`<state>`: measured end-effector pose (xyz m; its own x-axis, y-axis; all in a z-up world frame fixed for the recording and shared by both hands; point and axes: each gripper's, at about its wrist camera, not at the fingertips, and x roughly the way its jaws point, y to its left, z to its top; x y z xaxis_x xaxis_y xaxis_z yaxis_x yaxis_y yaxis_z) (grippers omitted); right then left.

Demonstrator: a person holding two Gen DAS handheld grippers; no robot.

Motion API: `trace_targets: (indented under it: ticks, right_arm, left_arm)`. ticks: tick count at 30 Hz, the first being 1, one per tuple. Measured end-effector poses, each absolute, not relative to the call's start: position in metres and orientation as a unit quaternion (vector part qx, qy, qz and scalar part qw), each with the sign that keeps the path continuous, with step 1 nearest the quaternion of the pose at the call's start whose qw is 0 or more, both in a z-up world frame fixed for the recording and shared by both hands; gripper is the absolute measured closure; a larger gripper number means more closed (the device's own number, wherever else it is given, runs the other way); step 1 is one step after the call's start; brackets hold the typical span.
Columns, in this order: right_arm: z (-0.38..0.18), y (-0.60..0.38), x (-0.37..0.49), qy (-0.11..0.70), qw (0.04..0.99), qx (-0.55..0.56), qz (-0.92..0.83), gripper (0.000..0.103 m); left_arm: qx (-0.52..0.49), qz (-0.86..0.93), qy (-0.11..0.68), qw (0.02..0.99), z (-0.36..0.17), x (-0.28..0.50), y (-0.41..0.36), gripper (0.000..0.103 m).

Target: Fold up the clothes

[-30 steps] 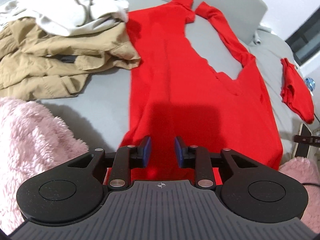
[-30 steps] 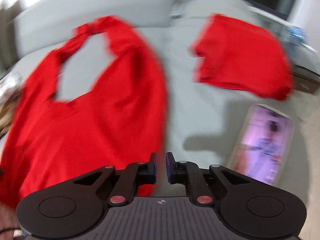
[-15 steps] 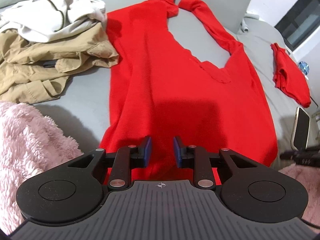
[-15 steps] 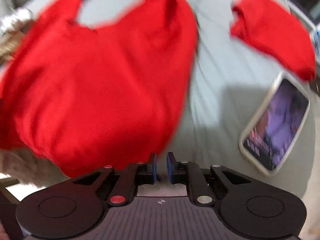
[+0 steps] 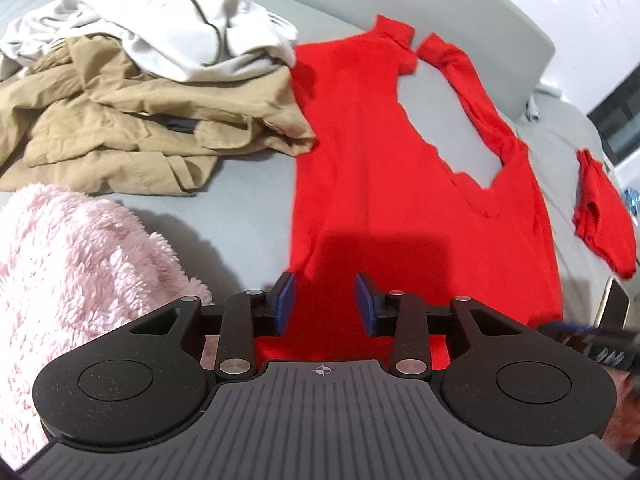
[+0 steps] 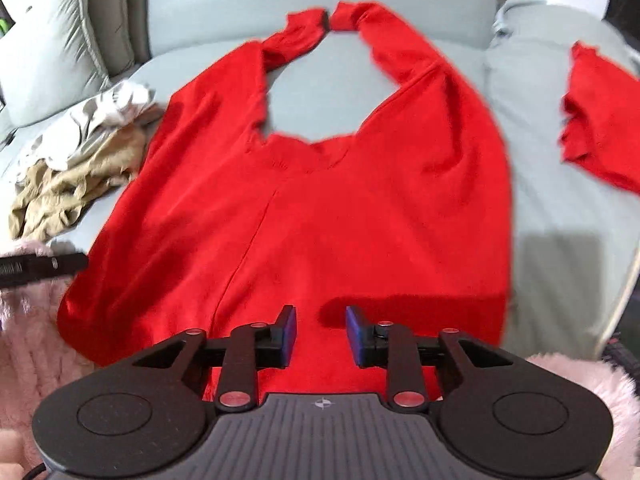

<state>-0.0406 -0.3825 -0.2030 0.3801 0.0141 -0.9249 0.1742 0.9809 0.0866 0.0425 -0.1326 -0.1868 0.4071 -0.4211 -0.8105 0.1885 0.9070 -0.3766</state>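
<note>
**Red garment spread flat, both grippers parting above its near hem**

Red fabric fills the middle of the left wrist view: the red garment (image 5: pixel 404 184) lies spread on the grey sofa (image 5: pixel 248 208), its two long limbs reaching toward the back edge, its hem at the near edge. The left gripper (image 5: pixel 325 307) hangs over the hem's left corner, jaws opening, blue pads clear of the cloth and gripping nothing. A tan jacket (image 5: pixel 132 120) with a pale grey garment (image 5: pixel 172 28) heaped on it sits toward the left edge, touching the red garment's side. A pink fleece (image 5: pixel 72 280) lies at the near left corner. A smaller red piece (image 5: pixel 600 216) rests near the right edge.

From the right wrist view, the red garment (image 6: pixel 320 208) again lies flat; the right gripper (image 6: pixel 321 335) is above the hem's middle, jaws opening, nothing clasped. The smaller red piece (image 6: pixel 596 120) lies apart to the right, the tan jacket (image 6: pixel 68 192) left.
</note>
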Motion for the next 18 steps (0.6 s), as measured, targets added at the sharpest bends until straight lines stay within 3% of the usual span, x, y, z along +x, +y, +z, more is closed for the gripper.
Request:
trace_targets:
  ticks: [5,12,18]
  right_arm:
    - [-0.211,-0.383,-0.037,0.57,0.815,0.091,-0.054,0.081]
    - [-0.213,-0.381,-0.038,0.57,0.815,0.087,-0.055,0.081]
    - [-0.216,-0.379,-0.034,0.575,0.812,0.086,-0.06,0.081]
  left_arm:
    - [-0.099,-0.176,0.507,0.838,-0.186,0.083,-0.133,0.065]
    - [-0.135,-0.171,0.559,0.8,-0.22,0.138,-0.142,0.07]
    - [-0.083,-0.182,0.56,0.804,-0.228,0.155,-0.167,0.072]
